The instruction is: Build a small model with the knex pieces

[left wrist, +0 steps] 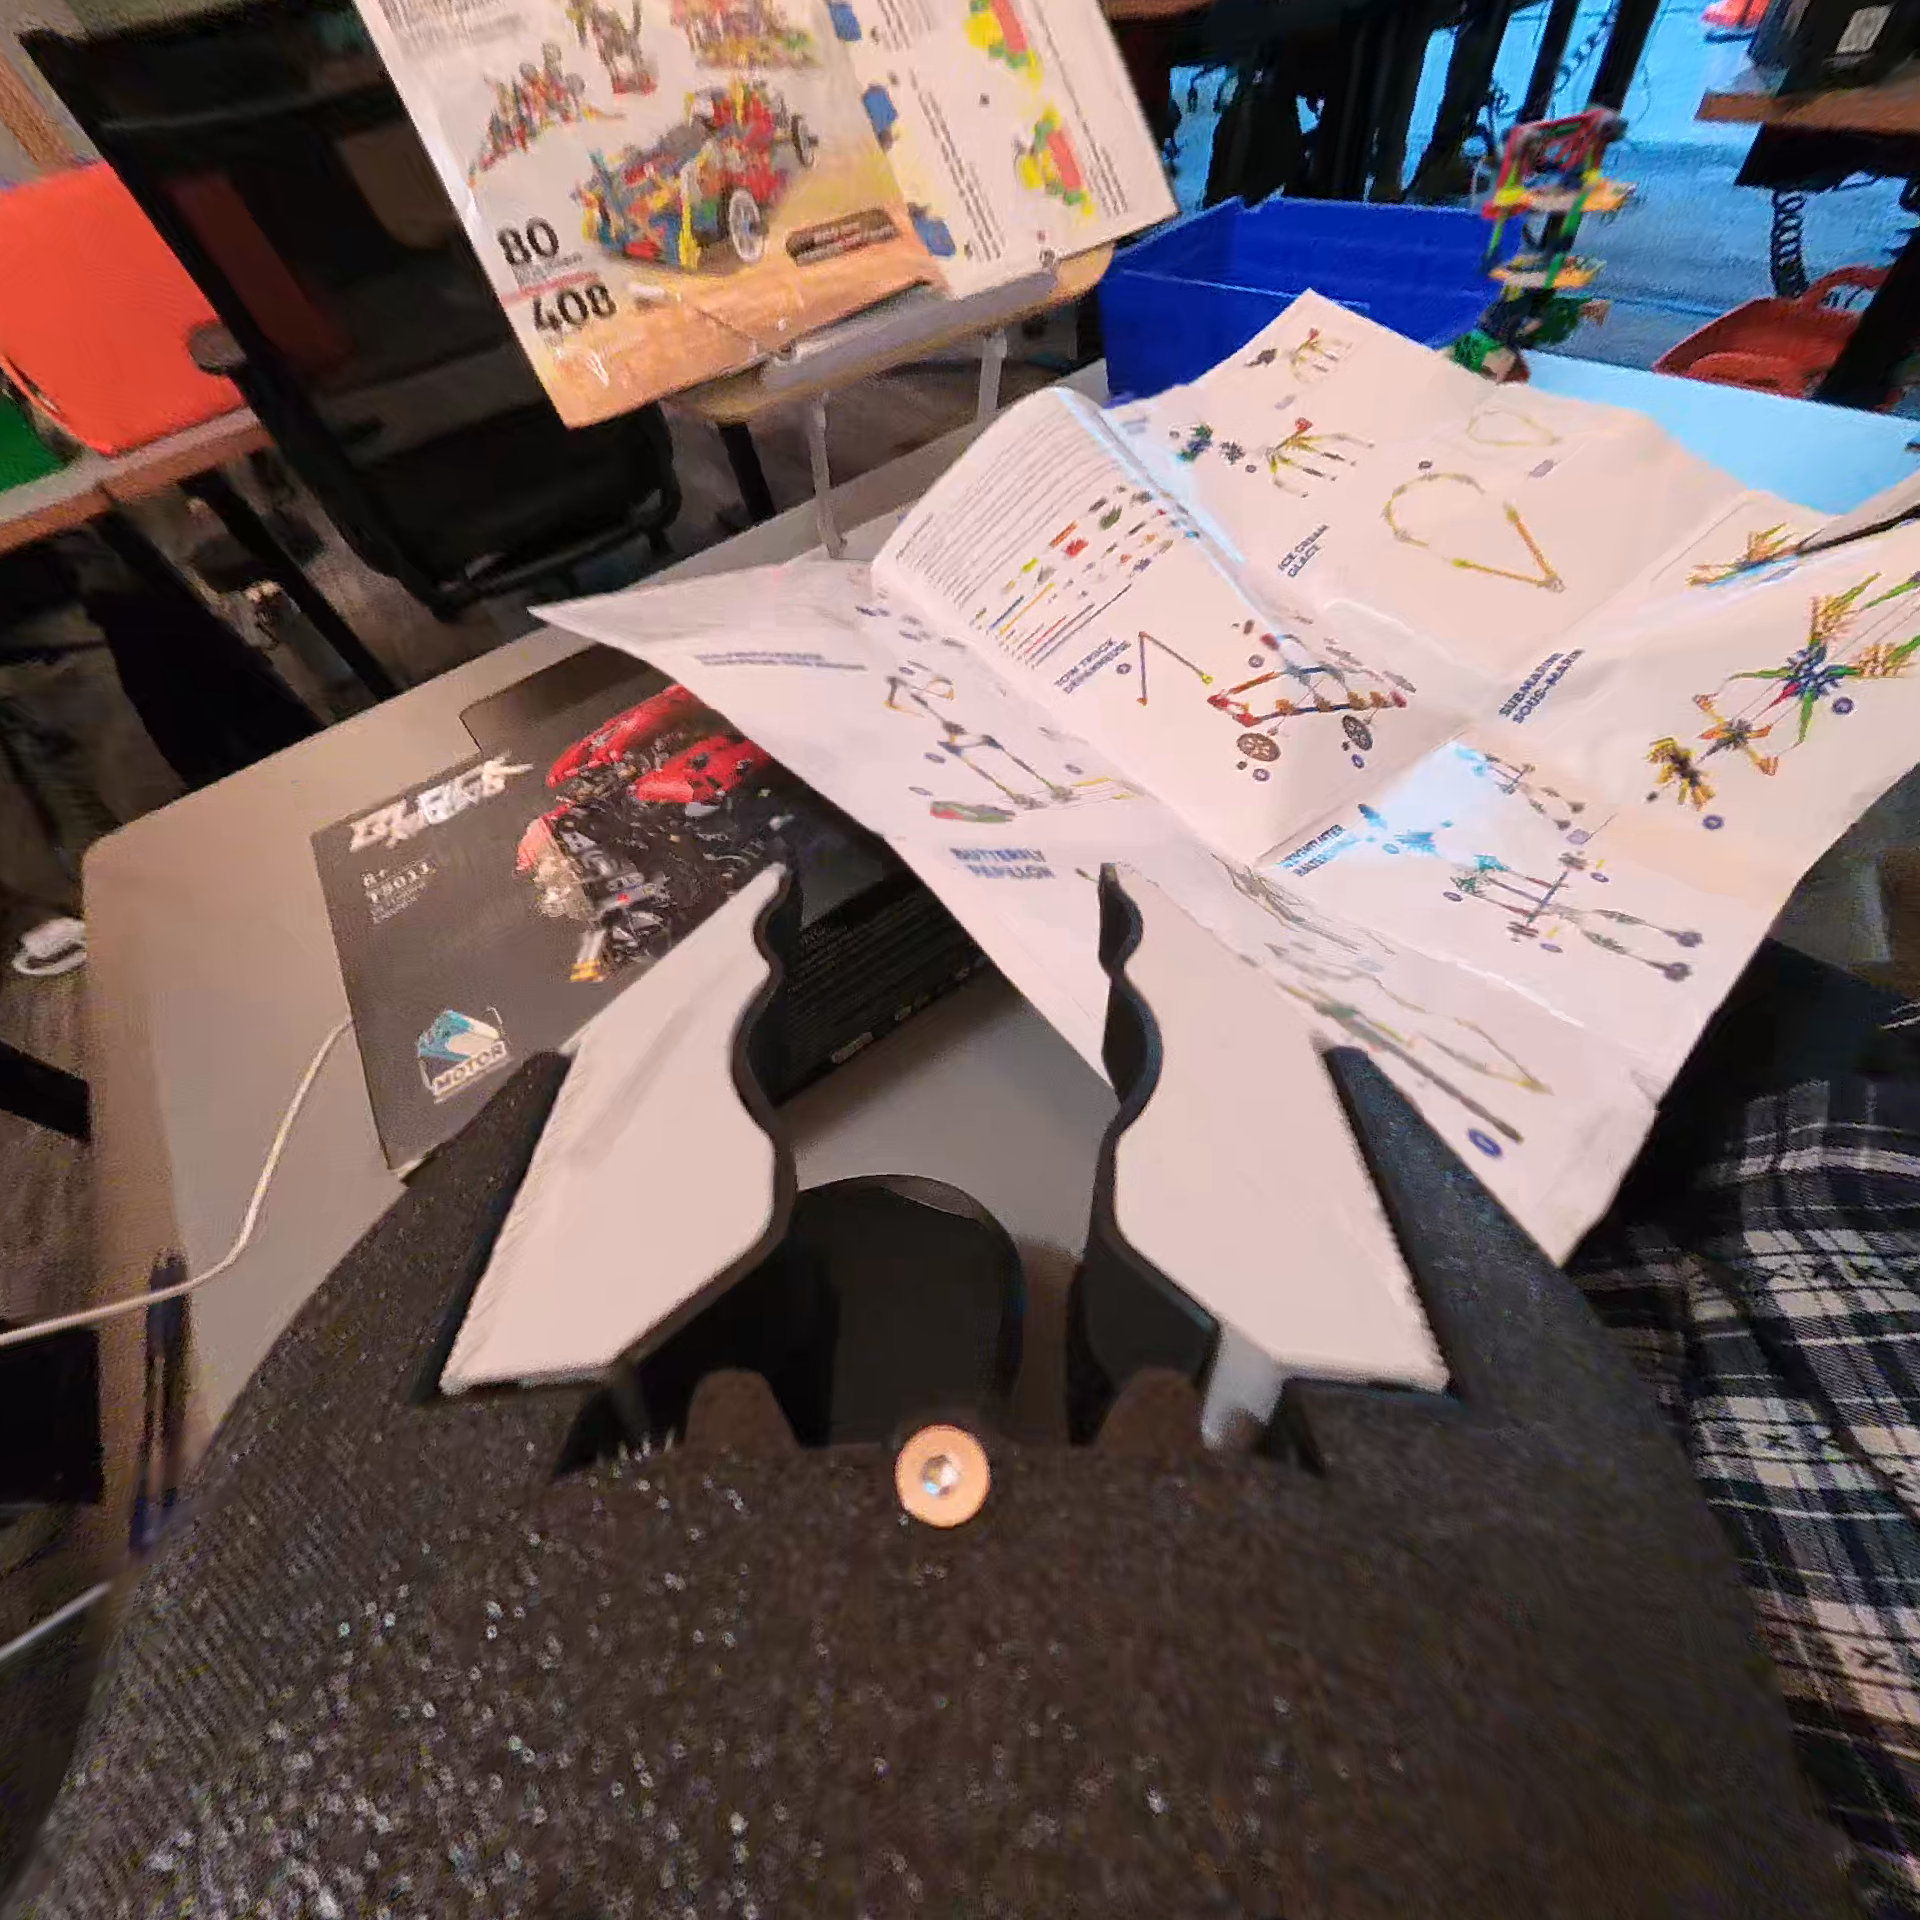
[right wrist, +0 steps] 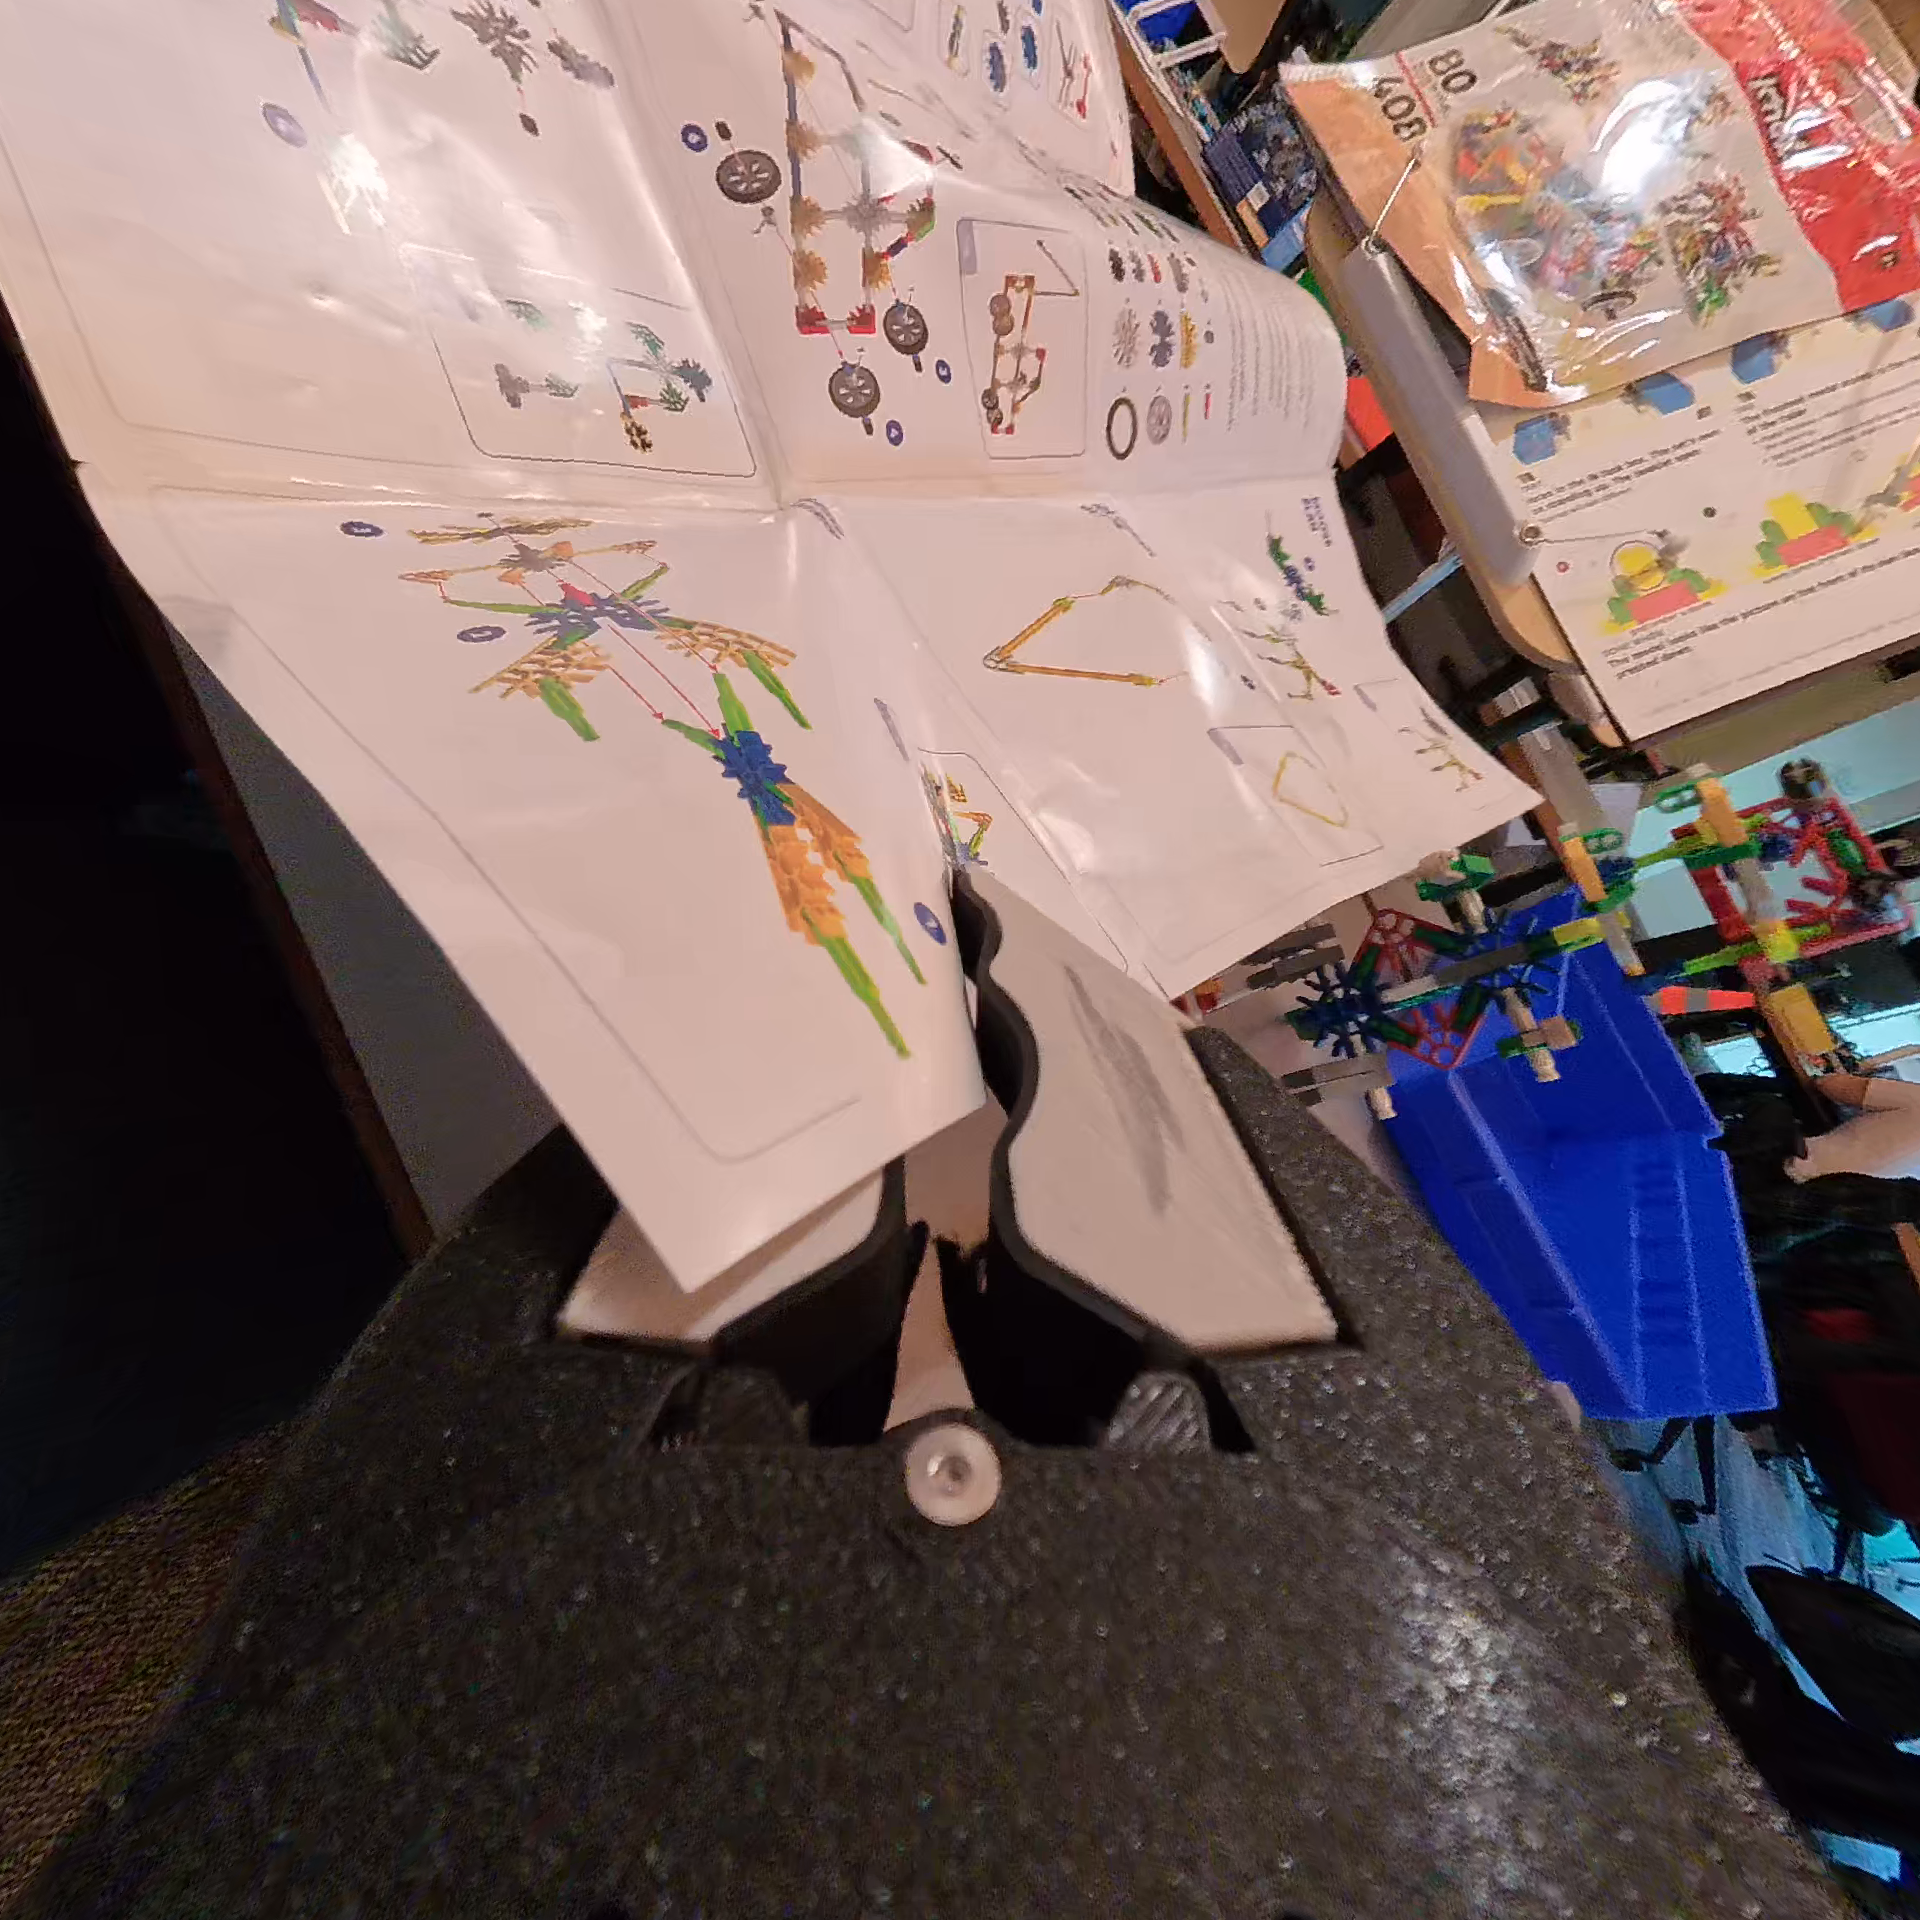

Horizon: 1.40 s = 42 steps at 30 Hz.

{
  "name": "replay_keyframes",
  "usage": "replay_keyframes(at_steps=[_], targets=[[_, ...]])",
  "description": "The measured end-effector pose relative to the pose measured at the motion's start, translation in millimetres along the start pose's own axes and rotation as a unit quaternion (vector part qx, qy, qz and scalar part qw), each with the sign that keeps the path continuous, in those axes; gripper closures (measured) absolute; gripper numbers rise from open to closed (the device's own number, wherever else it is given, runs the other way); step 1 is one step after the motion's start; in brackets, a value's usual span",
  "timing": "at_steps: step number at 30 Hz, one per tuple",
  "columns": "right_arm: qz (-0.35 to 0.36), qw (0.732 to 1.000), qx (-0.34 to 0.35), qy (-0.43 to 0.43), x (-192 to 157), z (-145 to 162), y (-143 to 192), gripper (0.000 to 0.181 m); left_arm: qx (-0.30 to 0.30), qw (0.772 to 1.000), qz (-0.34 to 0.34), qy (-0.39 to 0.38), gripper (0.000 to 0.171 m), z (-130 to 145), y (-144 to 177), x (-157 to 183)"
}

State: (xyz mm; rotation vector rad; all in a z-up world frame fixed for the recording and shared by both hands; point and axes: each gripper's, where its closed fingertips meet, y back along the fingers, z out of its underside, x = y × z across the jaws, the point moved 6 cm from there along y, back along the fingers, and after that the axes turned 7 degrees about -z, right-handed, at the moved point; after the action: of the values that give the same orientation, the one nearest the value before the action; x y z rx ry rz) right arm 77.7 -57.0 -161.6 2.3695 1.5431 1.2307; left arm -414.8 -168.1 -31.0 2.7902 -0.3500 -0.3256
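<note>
My right gripper (right wrist: 961, 914) pinches a large unfolded instruction sheet (right wrist: 644, 540) by its lower edge, lifting it off the table — my left gripper (left wrist: 940, 883) hovers with fingers spread, holding nothing.

The sheet is glossy white paper, creased into rectangular panels and printed with small colourful diagrams of rod-and-connector models; in the left wrist view it sags above a pale grey table (left wrist: 239, 935), its near edge lying against my left gripper's right finger. Beneath its left corner lies a flat black box (left wrist: 582, 894) picturing a red car. Behind stand a propped cardboard box (left wrist: 665, 187) on a stand, a blue plastic bin (right wrist: 1579, 1174) and a spiky multicoloured rod-built model (right wrist: 1475, 956).
</note>
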Motion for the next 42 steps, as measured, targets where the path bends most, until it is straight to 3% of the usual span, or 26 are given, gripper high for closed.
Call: replay_keyframes(at_steps=[10,27,35,42], targets=[[0.023,1.0,0.013,0.016,18,-16,7,0.181,-0.058,0.989,0.082,0.113,0.112,46,-46,-34],[0.04,0.999,0.02,-0.013,29,-16,2,0.178,-0.132,0.984,0.056,0.107,0.116,83,-86,-43],[-0.055,0.978,0.052,-0.196,30,4,5,0.124,-0.141,0.981,0.07,0.109,0.115,92,-94,-45],[-0.125,0.914,0.122,-0.366,37,19,9,0.112,-0.132,0.979,0.094,0.126,0.115,93,-99,-46]])
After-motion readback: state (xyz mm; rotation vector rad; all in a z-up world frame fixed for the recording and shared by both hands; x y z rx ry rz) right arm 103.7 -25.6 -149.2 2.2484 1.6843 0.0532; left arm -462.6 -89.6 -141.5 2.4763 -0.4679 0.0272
